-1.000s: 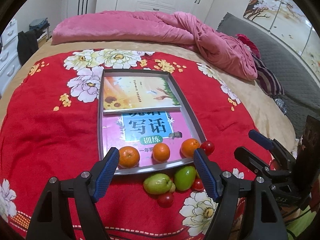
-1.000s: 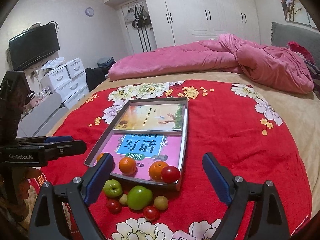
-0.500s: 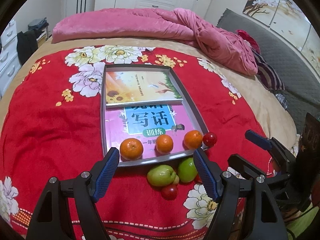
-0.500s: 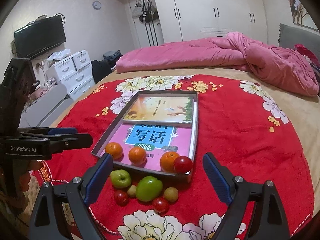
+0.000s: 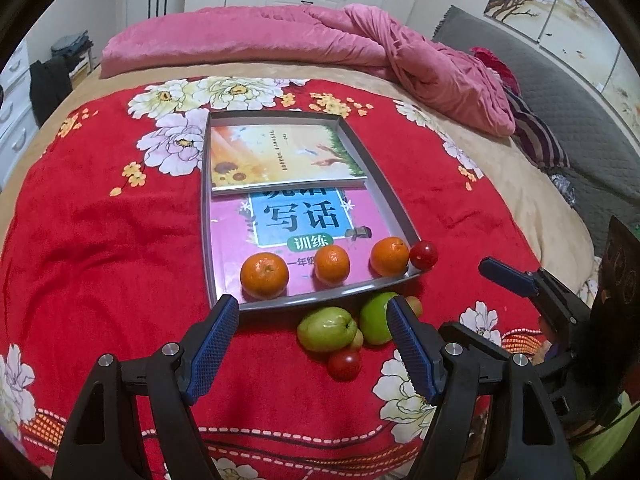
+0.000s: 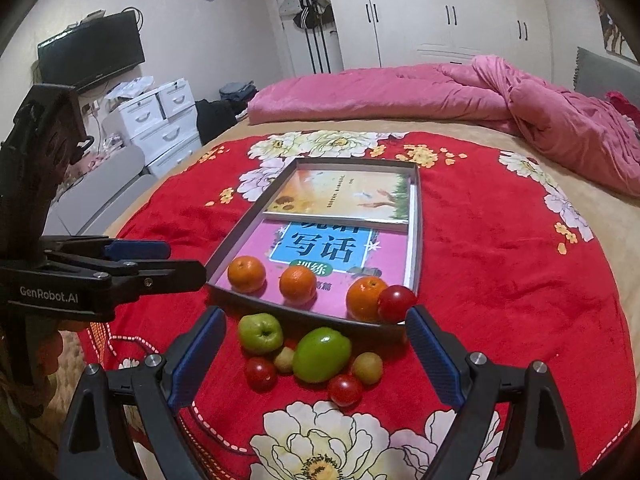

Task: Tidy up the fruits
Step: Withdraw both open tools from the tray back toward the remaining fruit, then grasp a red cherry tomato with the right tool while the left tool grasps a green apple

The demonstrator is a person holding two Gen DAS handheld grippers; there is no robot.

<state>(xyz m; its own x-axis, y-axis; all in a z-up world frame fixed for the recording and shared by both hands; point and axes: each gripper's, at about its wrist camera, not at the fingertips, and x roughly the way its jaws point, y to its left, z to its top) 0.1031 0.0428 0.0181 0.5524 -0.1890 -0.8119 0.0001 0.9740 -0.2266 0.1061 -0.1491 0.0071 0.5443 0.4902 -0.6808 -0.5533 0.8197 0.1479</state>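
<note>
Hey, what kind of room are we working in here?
A bedroom, it seems: the fruit tray sits on a bed with a red floral blanket and a rumpled pink duvet, with white wardrobes behind.

A pink quilt [image 6: 420, 88], television [image 6: 92, 54] and perhaps white drawers [image 6: 160, 120] surround.
</note>
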